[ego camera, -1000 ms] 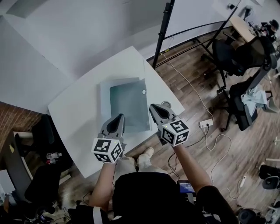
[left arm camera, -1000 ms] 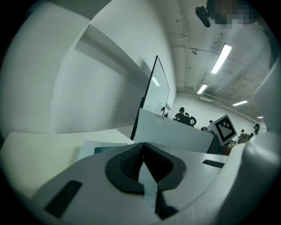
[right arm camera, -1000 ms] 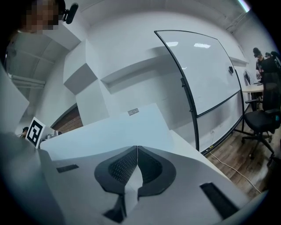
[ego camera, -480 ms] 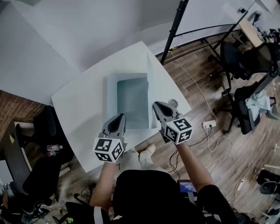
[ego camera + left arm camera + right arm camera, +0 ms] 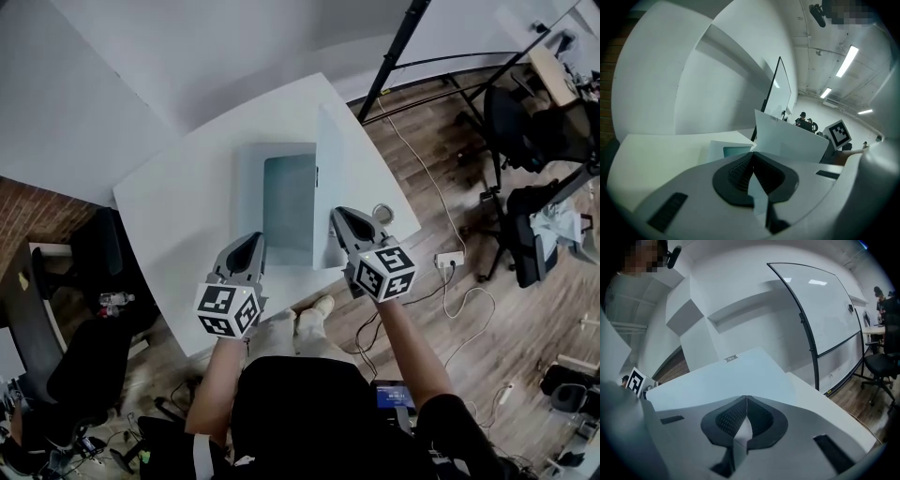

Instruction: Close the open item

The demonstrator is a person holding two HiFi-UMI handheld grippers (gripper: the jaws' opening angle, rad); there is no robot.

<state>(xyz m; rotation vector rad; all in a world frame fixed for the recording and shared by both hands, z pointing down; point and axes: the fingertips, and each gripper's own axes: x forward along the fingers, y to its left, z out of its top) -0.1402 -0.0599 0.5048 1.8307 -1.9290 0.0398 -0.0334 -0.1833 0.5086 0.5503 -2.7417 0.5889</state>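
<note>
Box: flat hinged box; the base (image 5: 249, 187) lies mid-table (image 5: 178, 220), its long side running away from you. The inside shows a teal panel.
Lid (image 5: 324, 164): stands near upright along the base's right edge, where the hinge looks to be. Inner face looks left over the base, so the box isn't closed yet; I'd call it about halfway.
Right gripper (image 5: 336, 214): jaws pressed together, nothing between them. The tip sits at the lid's outer face, near end; contact looks likely but I can't confirm it. In the right gripper view the lid (image 5: 731, 373) fills the field just past the jaws.
Why right: shut jaws make a blunt pusher, and from the outer side you can tip the lid left over the base.
Left gripper (image 5: 253, 244): jaws pressed together, empty. It hovers over the table by the base's near-left corner, apart from the box. Its view shows the base (image 5: 723, 149) and the lid's inner face (image 5: 787, 140).
Why left: looks parked to steady the base or catch the lid.
Next: push the lid past upright, then follow it down rather than letting it drop.
Risk: pushing at the near end only may twist the lid or slide the base left.
Nearby: small round thing (image 5: 382, 214) on the table just right of your right gripper; can't tell what it is. Keep clear of it.
</note>
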